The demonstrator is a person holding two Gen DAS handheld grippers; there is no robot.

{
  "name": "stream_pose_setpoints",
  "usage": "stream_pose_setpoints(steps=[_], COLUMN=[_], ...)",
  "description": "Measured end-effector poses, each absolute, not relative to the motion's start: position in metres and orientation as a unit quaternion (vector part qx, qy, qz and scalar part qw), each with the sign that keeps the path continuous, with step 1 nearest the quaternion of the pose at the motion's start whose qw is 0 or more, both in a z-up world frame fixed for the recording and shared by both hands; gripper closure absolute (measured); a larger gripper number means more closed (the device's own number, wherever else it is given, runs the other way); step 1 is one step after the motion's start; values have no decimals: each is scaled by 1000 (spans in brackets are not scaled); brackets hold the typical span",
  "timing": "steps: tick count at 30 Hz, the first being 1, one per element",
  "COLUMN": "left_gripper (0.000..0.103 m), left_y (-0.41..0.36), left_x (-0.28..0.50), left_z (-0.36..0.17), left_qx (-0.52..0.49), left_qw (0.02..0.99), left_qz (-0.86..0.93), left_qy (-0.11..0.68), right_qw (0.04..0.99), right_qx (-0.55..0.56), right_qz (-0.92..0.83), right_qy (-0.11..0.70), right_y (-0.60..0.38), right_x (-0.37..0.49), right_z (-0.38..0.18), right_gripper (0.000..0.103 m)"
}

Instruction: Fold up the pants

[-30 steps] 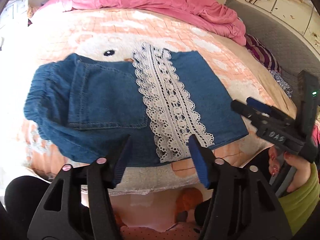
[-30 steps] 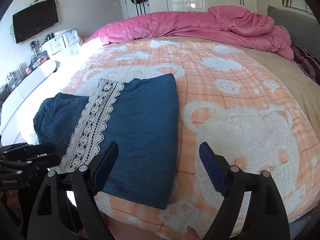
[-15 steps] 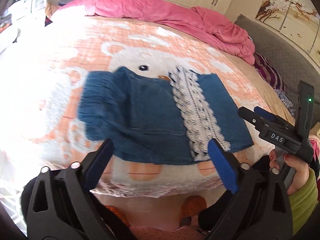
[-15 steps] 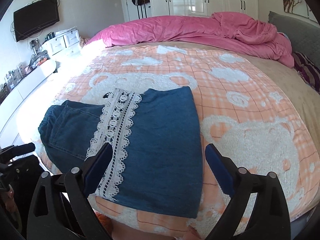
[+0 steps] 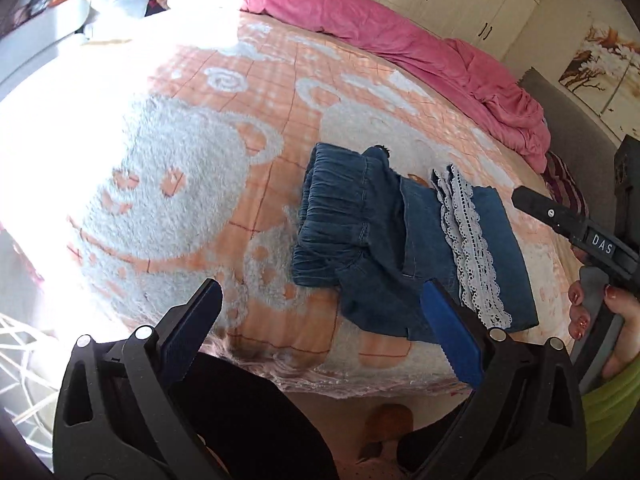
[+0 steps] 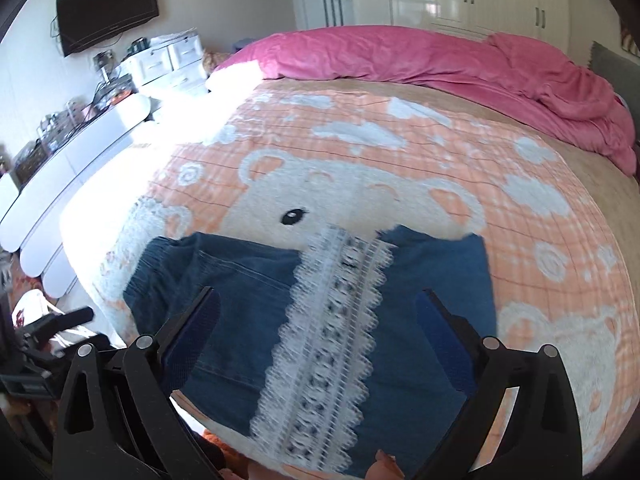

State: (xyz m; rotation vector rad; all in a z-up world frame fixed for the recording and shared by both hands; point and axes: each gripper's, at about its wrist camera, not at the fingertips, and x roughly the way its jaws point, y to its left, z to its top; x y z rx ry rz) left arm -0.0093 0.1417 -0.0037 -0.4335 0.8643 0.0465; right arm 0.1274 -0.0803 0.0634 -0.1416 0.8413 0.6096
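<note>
Folded blue denim pants (image 5: 404, 240) with a white lace strip (image 5: 468, 240) lie on the peach bear-print blanket (image 5: 180, 184) near the bed's front edge. The elastic waistband faces left. In the right wrist view the pants (image 6: 248, 304) and the lace (image 6: 324, 340) lie straight ahead. My left gripper (image 5: 320, 320) is open and empty, off the pants' left front corner. My right gripper (image 6: 316, 328) is open and empty, hovering over the pants; it also shows in the left wrist view (image 5: 576, 224) at the right.
A crumpled pink duvet (image 6: 440, 56) lies along the far side of the bed. A white dresser (image 6: 80, 148) with clutter stands left of the bed, a TV (image 6: 106, 10) above it. A grey headboard (image 5: 572, 132) is at the right.
Both grippers have pulled back from the pants and opened wider. The left one has swung left so the pants now sit to its right. The right one has swung left, centring on the pants.
</note>
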Motion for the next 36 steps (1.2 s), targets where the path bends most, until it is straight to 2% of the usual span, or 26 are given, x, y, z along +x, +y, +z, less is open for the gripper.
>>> stream_pose_setpoints(steps=[9, 11, 15, 17, 19, 29, 30, 31, 33, 34, 36], left_gripper=[10, 17, 21, 33, 41, 44, 44, 44, 44, 43, 40], left_y=[147, 147, 148, 148, 146, 137, 137, 138, 138, 138, 137], left_x=[1, 4, 7, 10, 12, 14, 13, 14, 13, 13, 21], left_z=[-32, -36, -41, -43, -44, -47, -47, -47, -47, -47, -47], left_qx=[-288, -297, -315, -326, -327, -319, -320, -319, -318, -318, -310], left_qw=[859, 854, 851, 848, 846, 845, 845, 845, 845, 845, 846], left_qz=[-11, -15, -34, -41, -43, -43, -43, -43, -44, -45, -48], left_qy=[424, 428, 419, 416, 419, 426, 426, 426, 427, 428, 432], right_qw=[802, 790, 766, 755, 750, 723, 723, 722, 722, 718, 719], right_qx=[-79, -76, -58, -48, -47, -100, -100, -102, -98, -86, -70], right_qz=[377, 379, 384, 392, 392, 395, 397, 404, 421, 435, 446], right_qy=[456, 476, 513, 523, 530, 558, 556, 553, 541, 536, 529], right_y=[-1, 12, 32, 41, 47, 80, 80, 80, 77, 74, 66], right_x=[146, 154, 168, 172, 174, 174, 174, 173, 170, 168, 167], right_z=[53, 45, 31, 26, 23, -16, -19, -21, -19, -18, -14], right_gripper=[5, 5, 5, 5, 5, 6, 9, 23, 34, 47, 55])
